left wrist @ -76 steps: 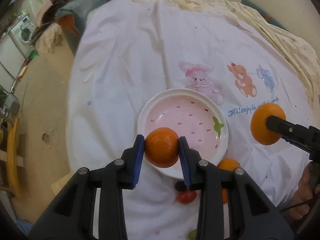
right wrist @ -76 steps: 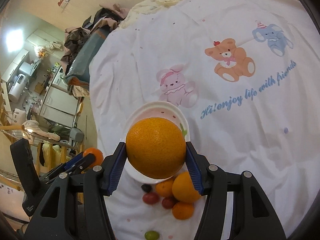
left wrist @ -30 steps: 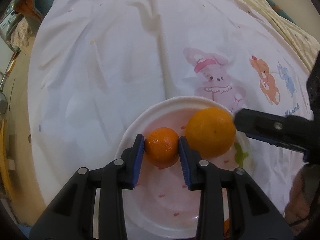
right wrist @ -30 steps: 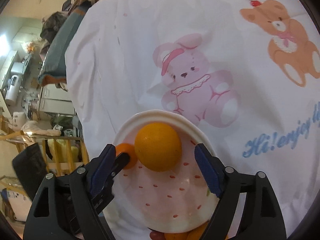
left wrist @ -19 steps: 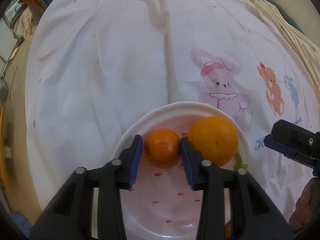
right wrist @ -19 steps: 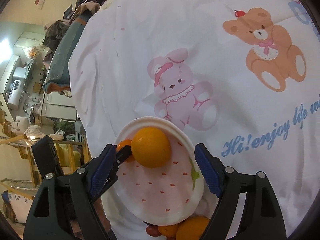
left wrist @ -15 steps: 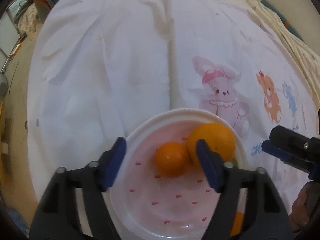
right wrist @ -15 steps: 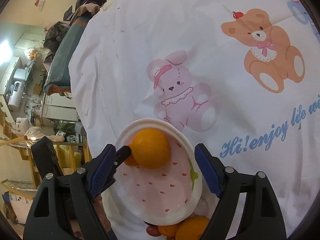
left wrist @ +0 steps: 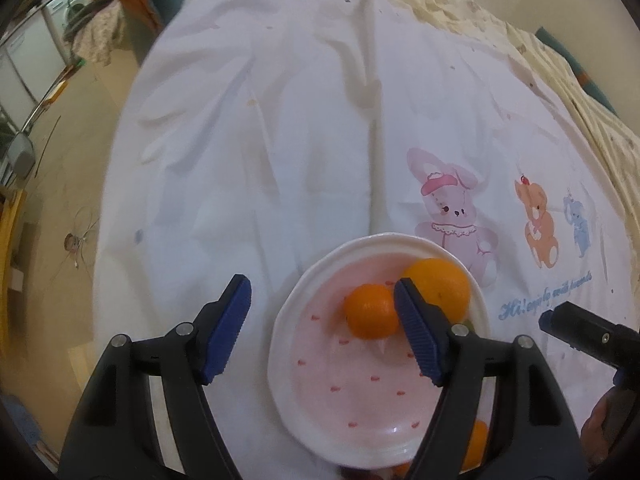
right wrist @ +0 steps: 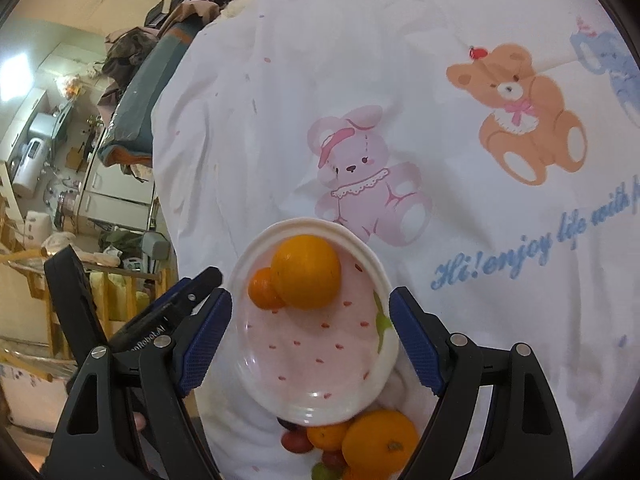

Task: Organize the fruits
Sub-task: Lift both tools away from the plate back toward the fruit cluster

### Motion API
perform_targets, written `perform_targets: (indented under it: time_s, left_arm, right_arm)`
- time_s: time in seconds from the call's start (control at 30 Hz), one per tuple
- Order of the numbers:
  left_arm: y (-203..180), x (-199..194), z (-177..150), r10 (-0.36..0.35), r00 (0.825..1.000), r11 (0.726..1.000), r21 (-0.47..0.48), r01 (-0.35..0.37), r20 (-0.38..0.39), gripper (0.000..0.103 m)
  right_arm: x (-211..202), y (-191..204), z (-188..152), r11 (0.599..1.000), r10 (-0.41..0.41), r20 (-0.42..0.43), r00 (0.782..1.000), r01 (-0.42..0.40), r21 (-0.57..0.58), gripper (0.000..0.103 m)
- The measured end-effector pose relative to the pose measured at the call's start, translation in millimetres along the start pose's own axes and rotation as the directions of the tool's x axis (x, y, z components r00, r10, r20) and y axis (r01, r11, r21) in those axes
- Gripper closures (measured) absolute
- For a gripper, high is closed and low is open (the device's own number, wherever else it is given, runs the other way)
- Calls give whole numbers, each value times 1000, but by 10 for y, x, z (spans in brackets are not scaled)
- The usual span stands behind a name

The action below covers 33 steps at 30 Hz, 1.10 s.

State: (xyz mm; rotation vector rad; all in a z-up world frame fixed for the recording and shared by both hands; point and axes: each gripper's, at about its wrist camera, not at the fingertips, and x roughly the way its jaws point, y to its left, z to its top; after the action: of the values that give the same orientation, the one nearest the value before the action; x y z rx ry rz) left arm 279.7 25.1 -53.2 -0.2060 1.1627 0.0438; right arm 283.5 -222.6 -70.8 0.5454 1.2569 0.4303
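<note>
A pink plate with red dots lies on a white cartoon-print sheet. On it sit a small mandarin and a larger orange, touching each other. My left gripper is open and empty, raised above the plate's near left side. My right gripper is open and empty above the plate; its finger also shows in the left wrist view. More fruit lies below the plate: an orange, a mandarin, red and green grapes.
The sheet shows a pink bunny, a brown bear and blue writing. The bed's left edge drops to a floor with furniture and clutter. A cream blanket lies at the far side.
My left gripper opened, left the mandarin on the plate beside the orange and drew back. My right gripper had let go of the orange earlier and pulled back too.
</note>
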Motion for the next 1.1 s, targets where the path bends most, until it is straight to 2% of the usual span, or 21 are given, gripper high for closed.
perform_targets:
  time_s: [0.17,0.4,0.67,0.87,1.1]
  left_arm:
    - [77,-271,-133,-24,1000,1000,8,24,20,32]
    - [180,-551,-532,-81,996,997,-13,81,-27,32]
    - [188,-730,-1021,-62,997,997,34,64,-44,32]
    - [230,-609,-1221,-75,994,997,14,77,-84,34]
    - [131,-328,-1286,-112,979,994,-27,109,-171,51]
  right_arm:
    - [-196,68,-207,999,-5,16,1000,6,-31,20]
    - [-389,104,-635,998,-8,3,1000,8,-55,20]
    - [-565,26,-1087,999,-28,24,999,29,-26,20]
    - [-623,-88,-1317,999,-52,40,998,52,6,20]
    - [-622,-195,-1377,998,-58,58,997,56,28,20]
